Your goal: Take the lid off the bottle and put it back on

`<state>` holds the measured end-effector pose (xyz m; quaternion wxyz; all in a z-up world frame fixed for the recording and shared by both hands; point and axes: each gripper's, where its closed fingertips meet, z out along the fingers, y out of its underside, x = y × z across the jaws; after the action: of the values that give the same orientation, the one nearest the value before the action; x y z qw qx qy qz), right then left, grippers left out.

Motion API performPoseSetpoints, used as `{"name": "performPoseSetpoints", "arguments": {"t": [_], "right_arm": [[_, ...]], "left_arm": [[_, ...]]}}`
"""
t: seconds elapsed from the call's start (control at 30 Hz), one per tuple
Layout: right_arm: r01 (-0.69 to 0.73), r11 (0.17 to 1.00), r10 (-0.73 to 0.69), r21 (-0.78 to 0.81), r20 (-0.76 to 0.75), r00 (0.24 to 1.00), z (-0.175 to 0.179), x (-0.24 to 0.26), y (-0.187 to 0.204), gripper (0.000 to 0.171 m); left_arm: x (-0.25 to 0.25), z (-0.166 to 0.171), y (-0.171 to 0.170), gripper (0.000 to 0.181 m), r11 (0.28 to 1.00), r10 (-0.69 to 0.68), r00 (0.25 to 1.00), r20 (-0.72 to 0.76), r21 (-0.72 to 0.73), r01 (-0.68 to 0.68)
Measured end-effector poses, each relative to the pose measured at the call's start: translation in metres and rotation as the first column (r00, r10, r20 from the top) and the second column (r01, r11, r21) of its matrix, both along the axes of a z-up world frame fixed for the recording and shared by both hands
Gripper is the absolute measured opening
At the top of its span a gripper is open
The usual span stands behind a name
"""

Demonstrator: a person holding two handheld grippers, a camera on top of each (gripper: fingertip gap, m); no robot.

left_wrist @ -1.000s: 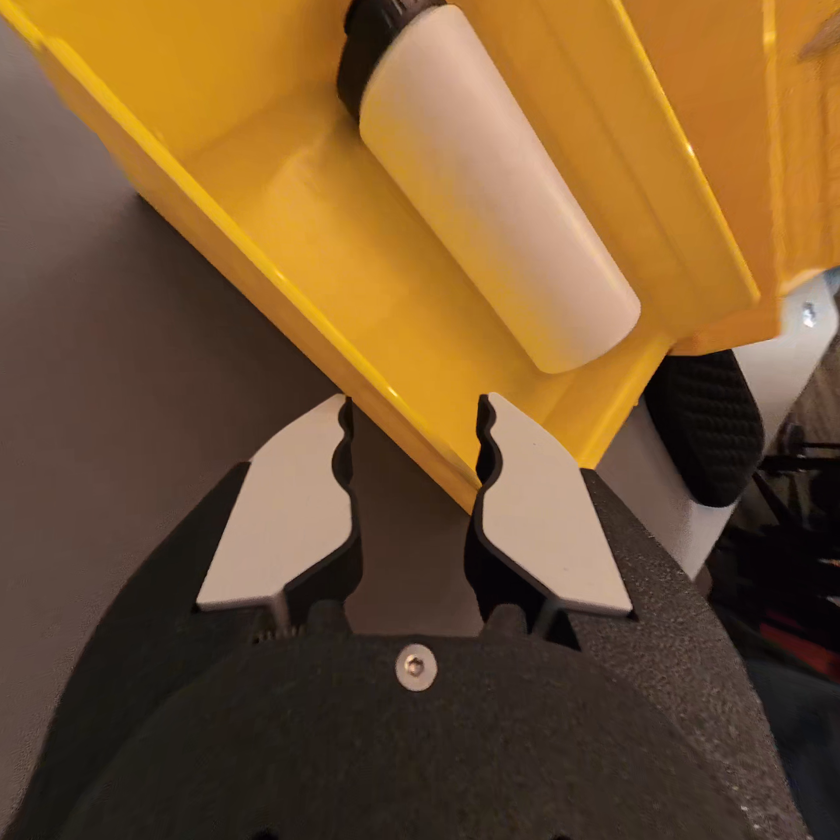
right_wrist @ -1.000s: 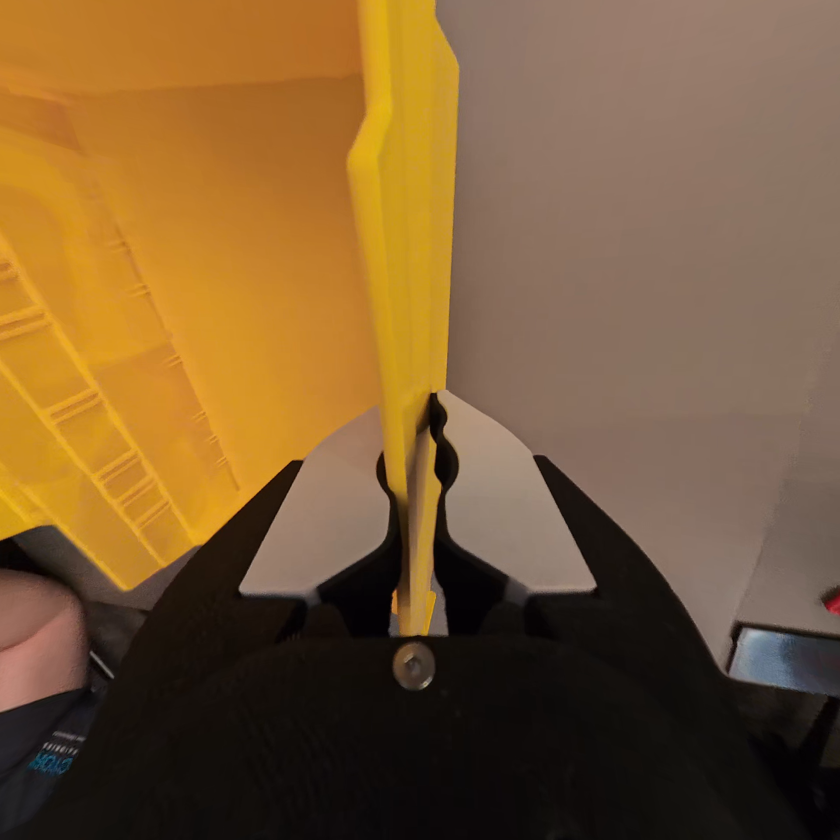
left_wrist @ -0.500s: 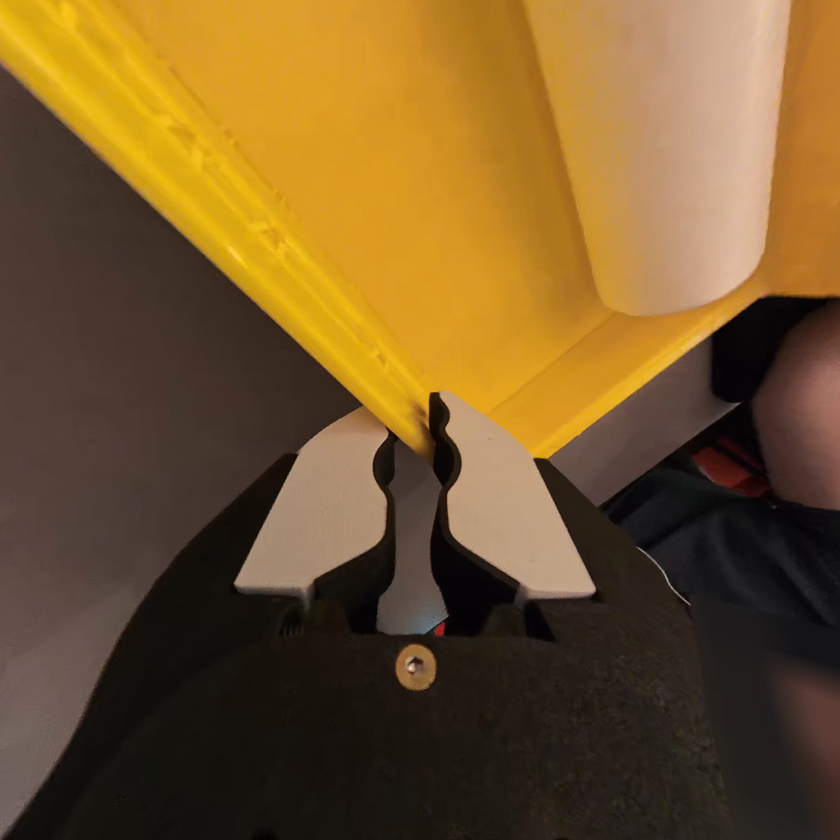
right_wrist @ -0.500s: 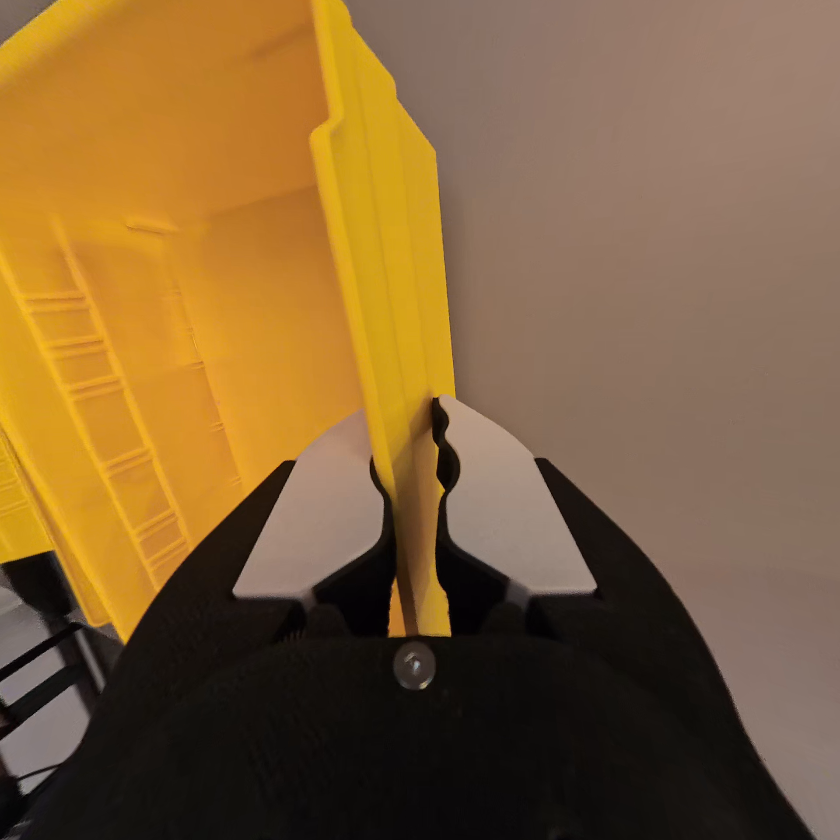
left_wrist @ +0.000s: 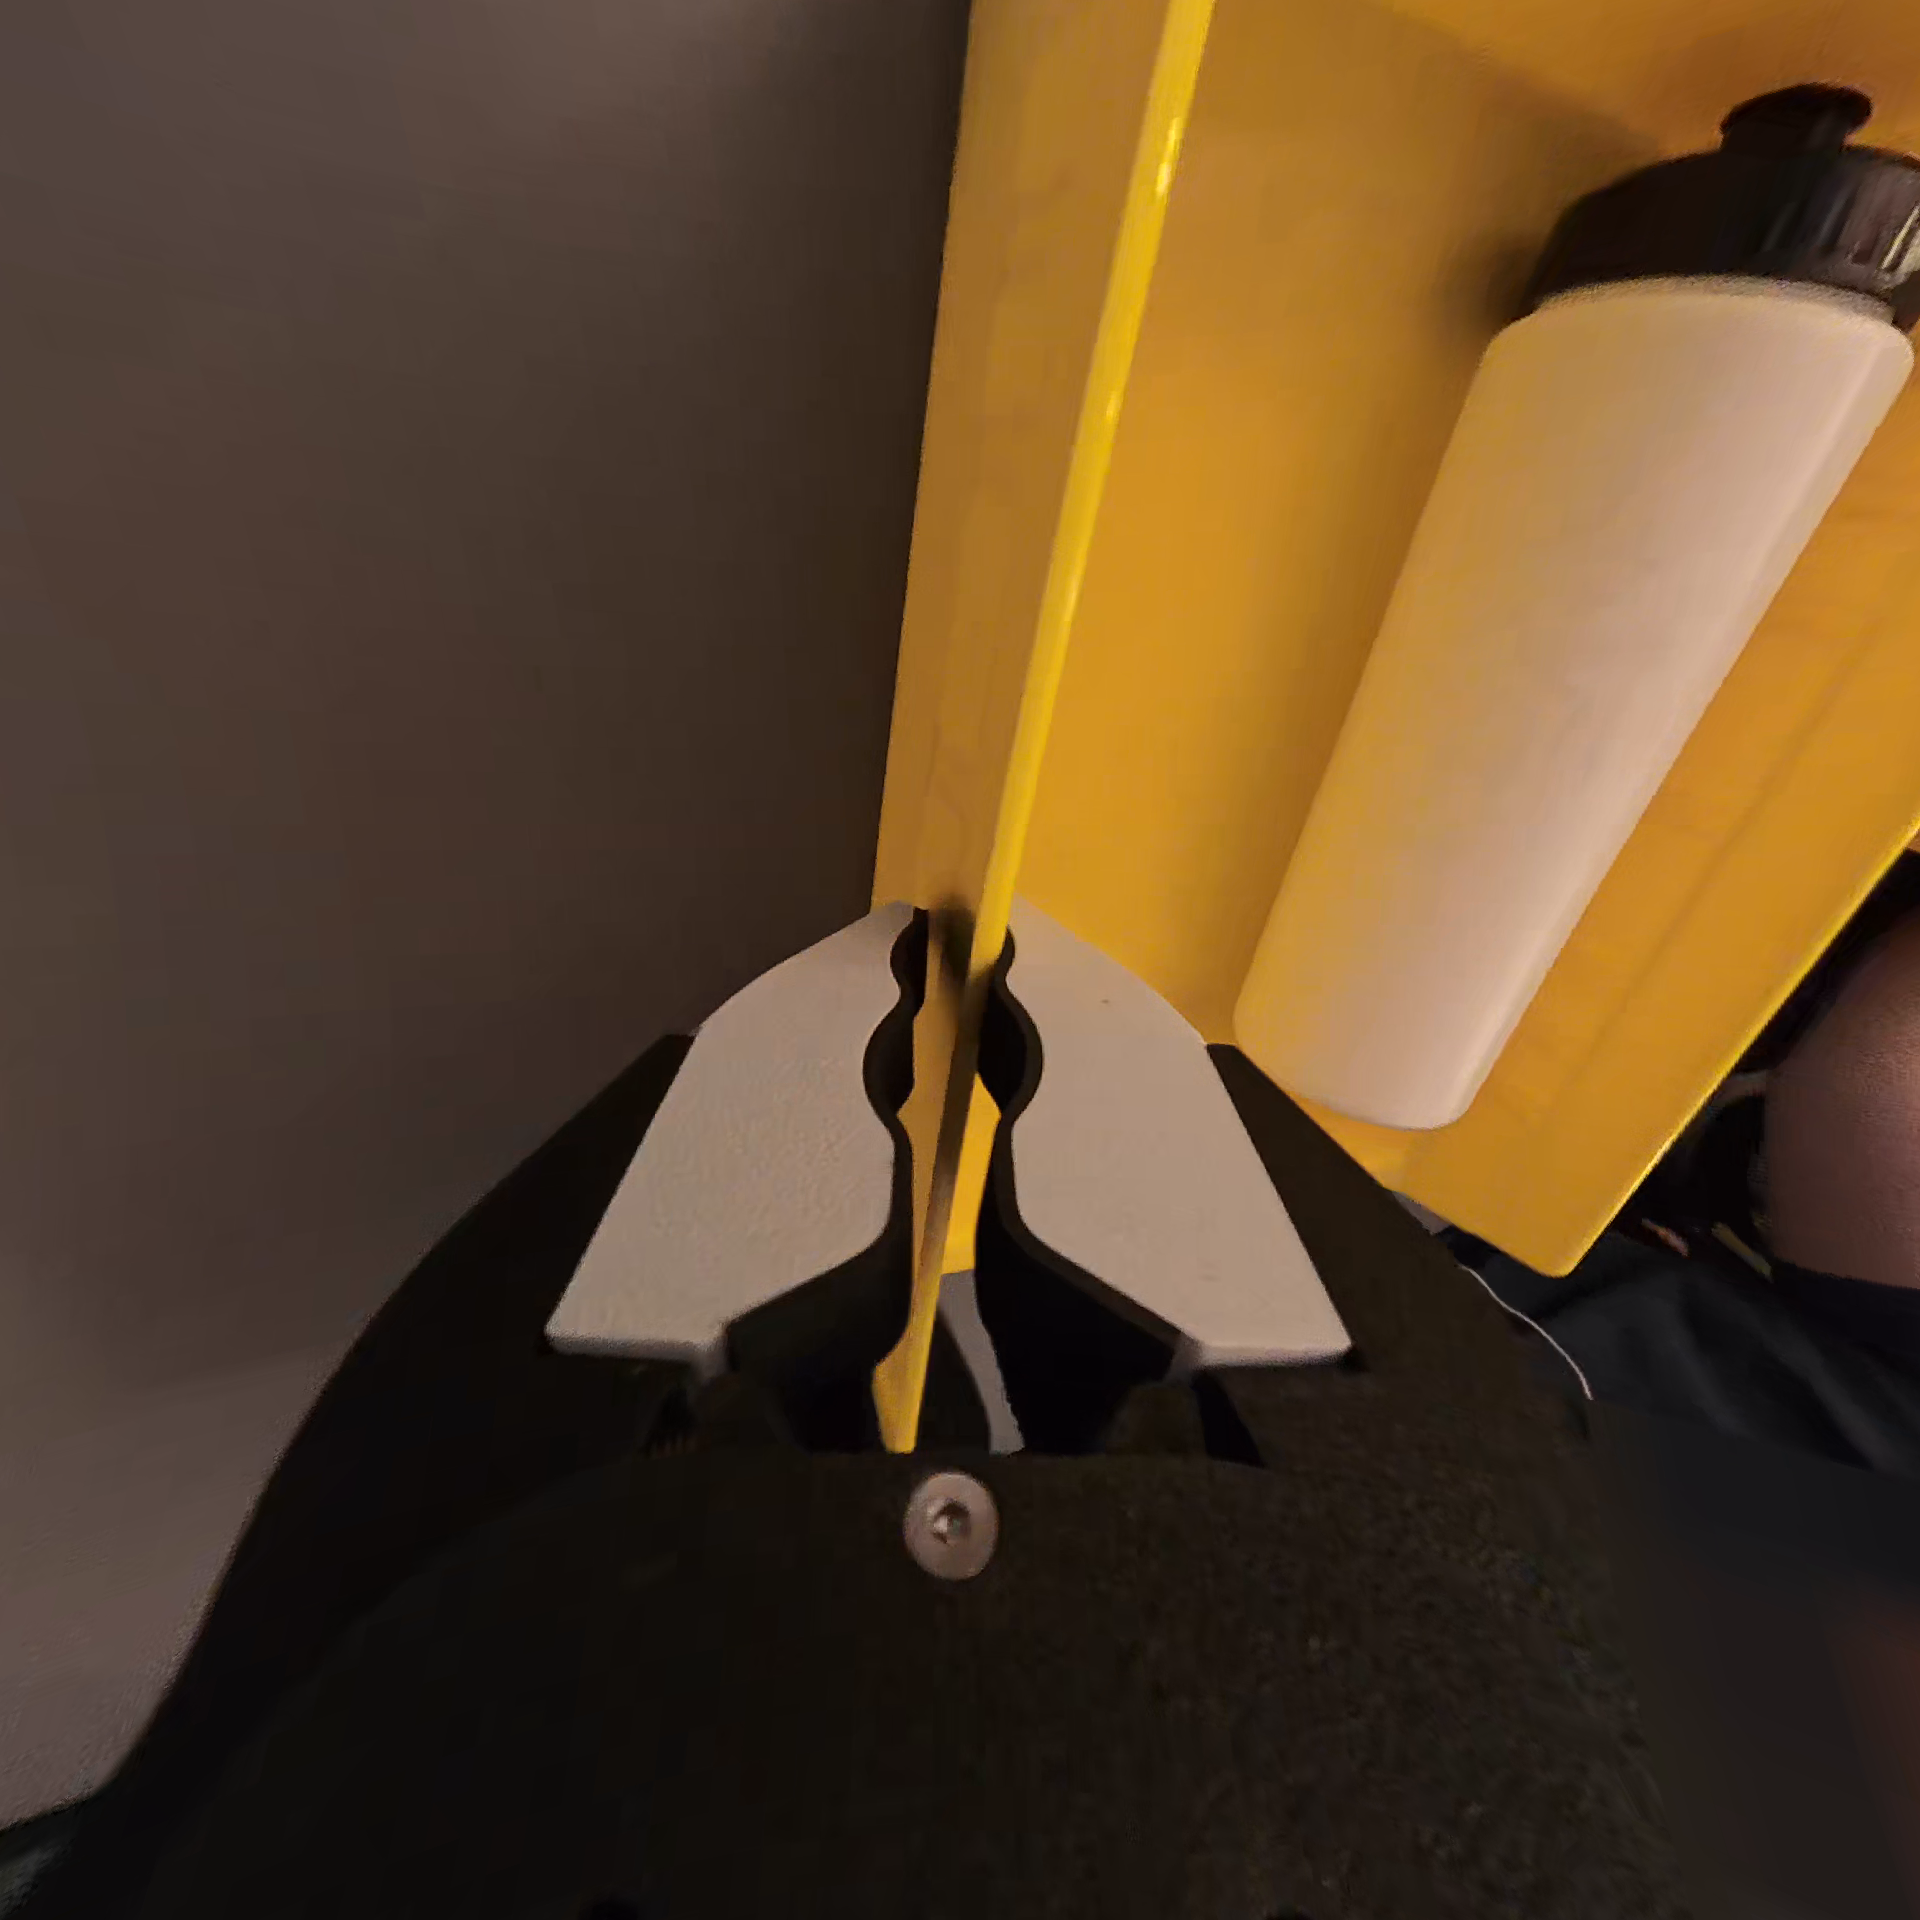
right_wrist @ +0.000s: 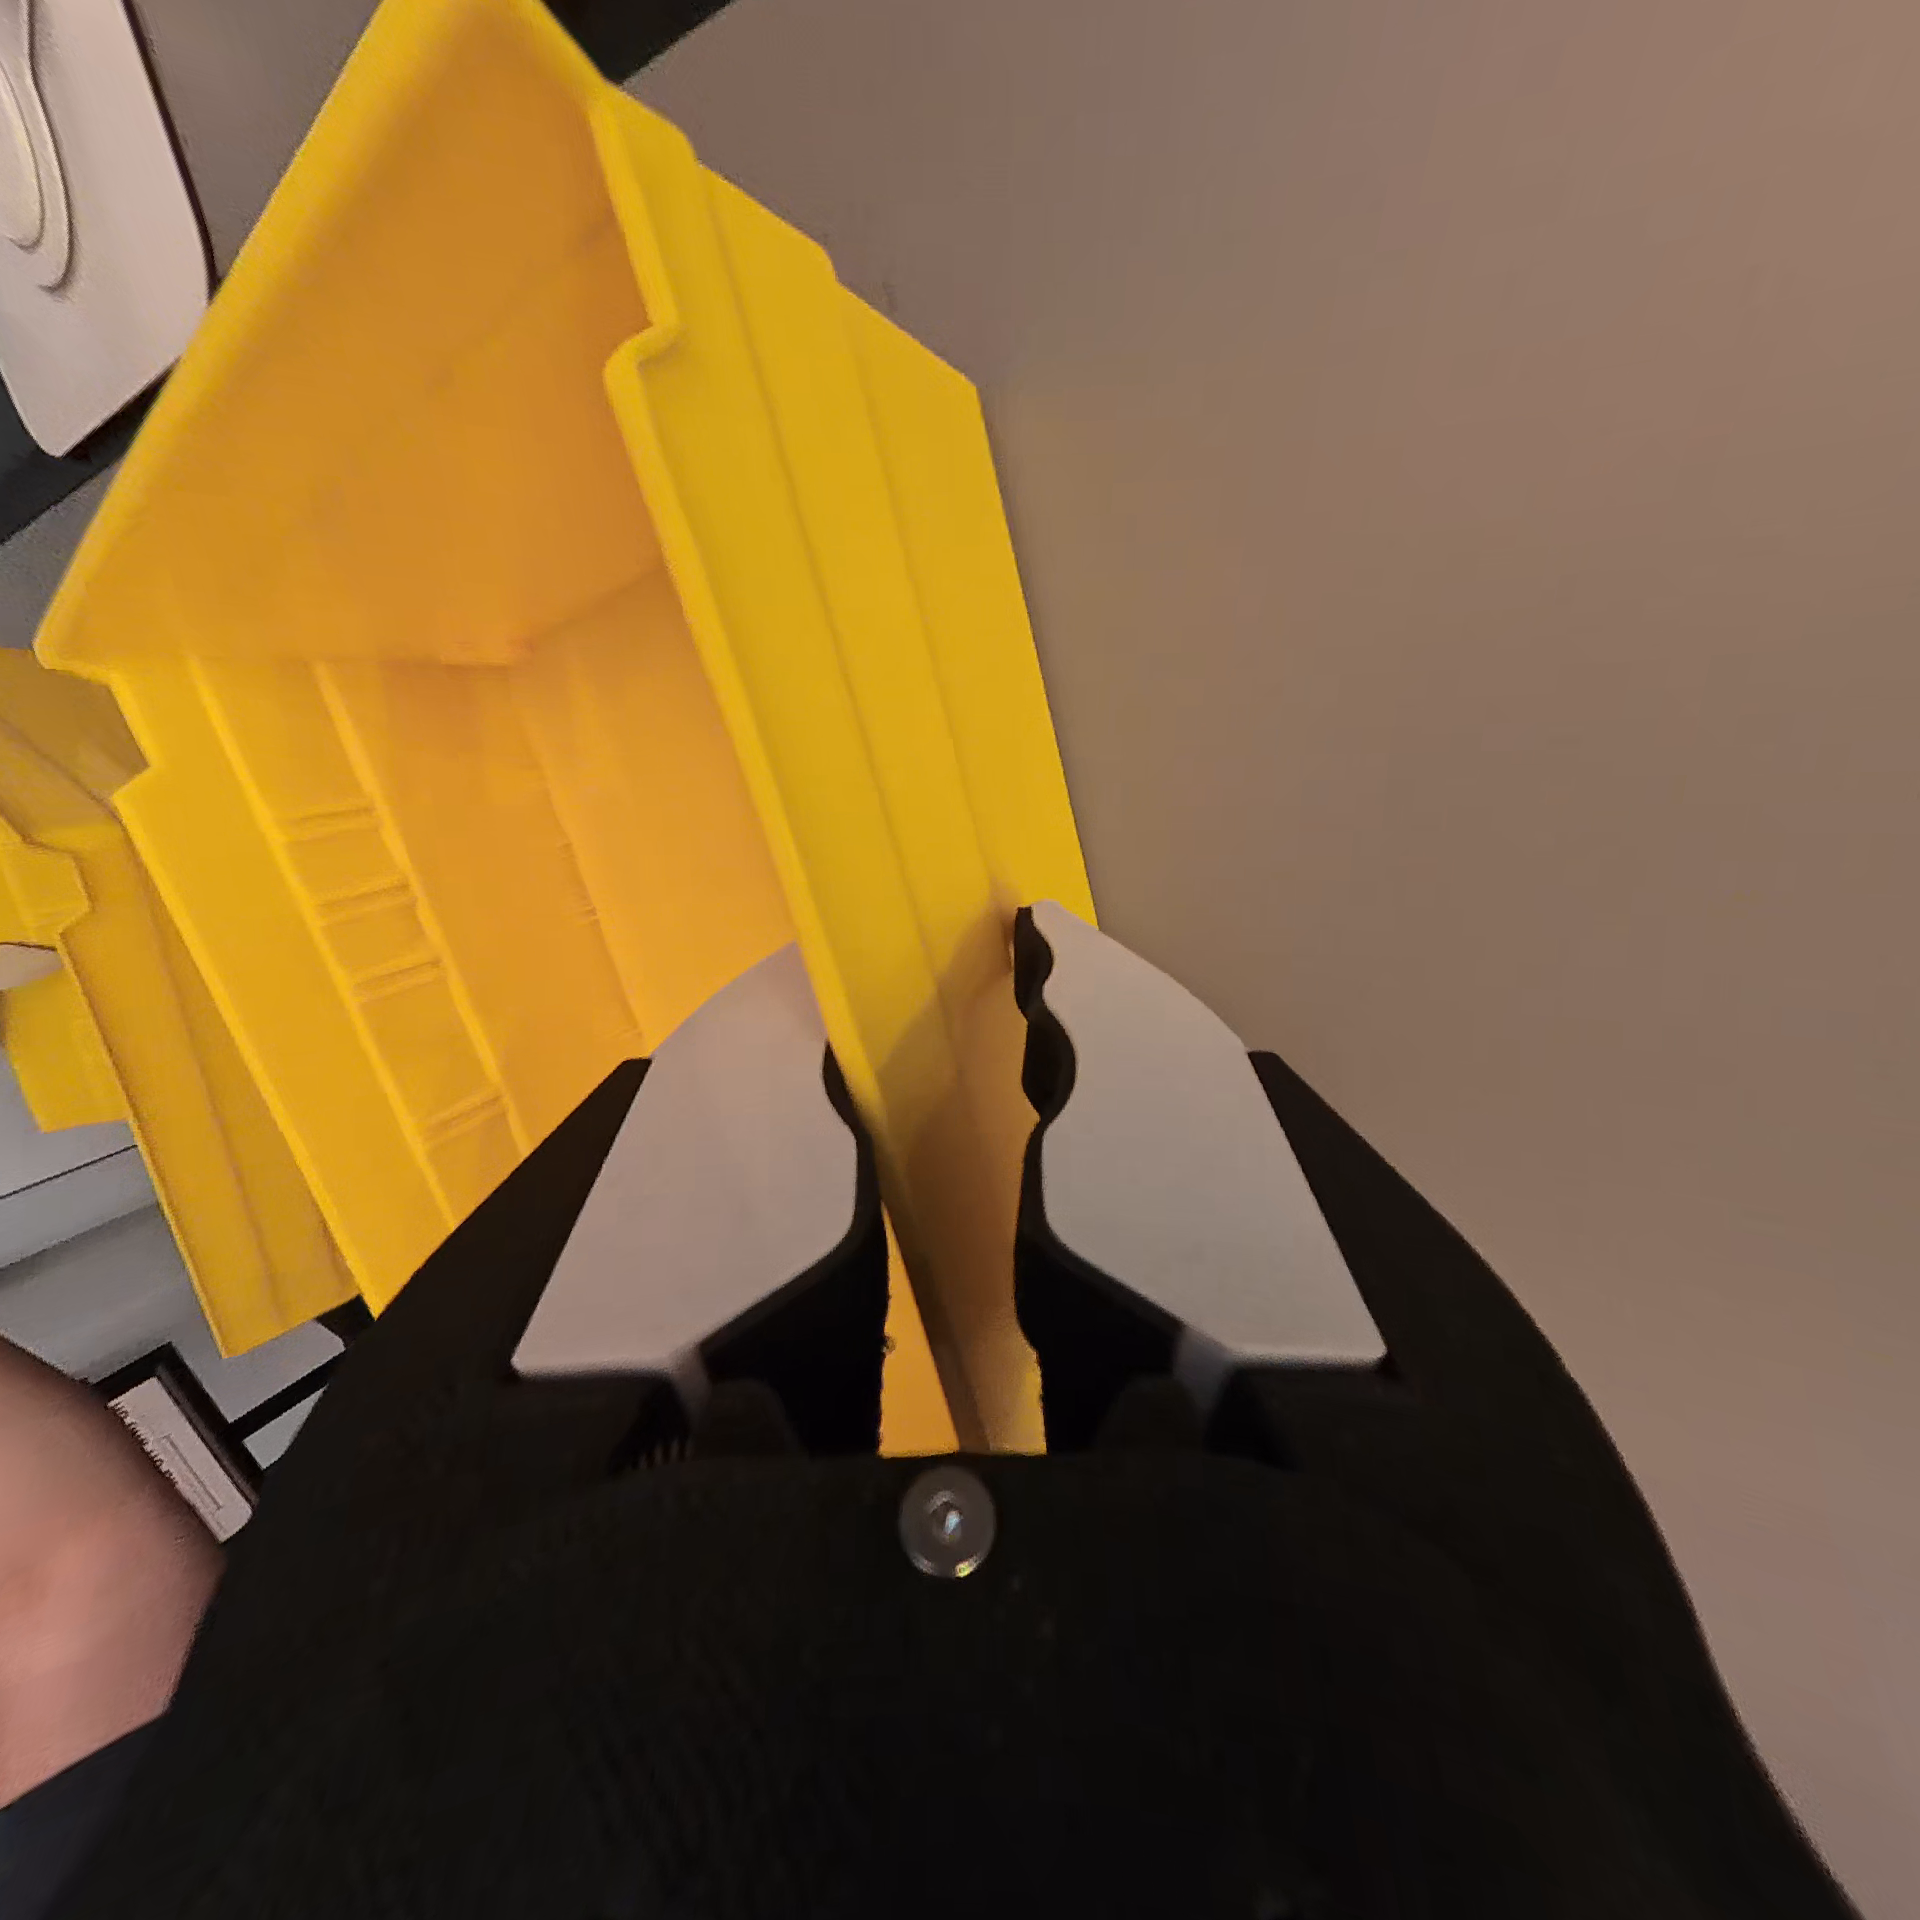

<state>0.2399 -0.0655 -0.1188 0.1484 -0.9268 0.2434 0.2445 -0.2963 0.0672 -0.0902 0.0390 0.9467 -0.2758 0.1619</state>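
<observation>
A white bottle point(left_wrist: 1558, 623) with a black lid point(left_wrist: 1745, 177) screwed on lies on its side inside a yellow bin point(left_wrist: 1226, 520). My left gripper point(left_wrist: 951, 935) is shut on the bin's thin side wall, with the bottle to its right. My right gripper point(right_wrist: 914, 935) is shut on the thick ribbed rim of the yellow bin point(right_wrist: 436, 520), which runs between its jaws. The bottle does not show in the right wrist view.
A grey table top point(left_wrist: 416, 623) lies beside the bin, and it also shows in the right wrist view point(right_wrist: 1507, 623). A second yellow bin point(right_wrist: 42, 904) is at the far left. A person's hand point(right_wrist: 83, 1558) is at the lower left, and an arm point(left_wrist: 1849, 1091) is at the right edge.
My left gripper was open in front of the bin; it has closed onto the bin's side wall. The bin has swung in both views. My right gripper's jaws stand slightly wider on the rim.
</observation>
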Motion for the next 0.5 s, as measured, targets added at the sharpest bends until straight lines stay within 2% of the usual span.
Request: {"name": "performPoseSetpoints", "arguments": {"t": [0.1,0.27,0.5], "right_arm": [[0.019,1.0,-0.019,-0.003,-0.028,0.999,0.001,-0.011,0.01,0.024],[0.06,0.998,-0.061,-0.026,-0.03,0.998,0.001,-0.019,0.018,0.024],[0.058,0.996,-0.06,-0.064,-0.019,0.998,0.001,-0.033,0.021,0.024]], "left_arm": [[-0.037,0.0,0.01,0.006,0.998,0.058,0.998,-0.029,0.028,-0.058],[-0.076,0.001,0.014,0.007,0.987,0.159,0.987,0.022,0.005,-0.159],[-0.109,0.001,0.015,0.006,0.98,0.198,0.98,0.009,0.012,-0.198]]}}
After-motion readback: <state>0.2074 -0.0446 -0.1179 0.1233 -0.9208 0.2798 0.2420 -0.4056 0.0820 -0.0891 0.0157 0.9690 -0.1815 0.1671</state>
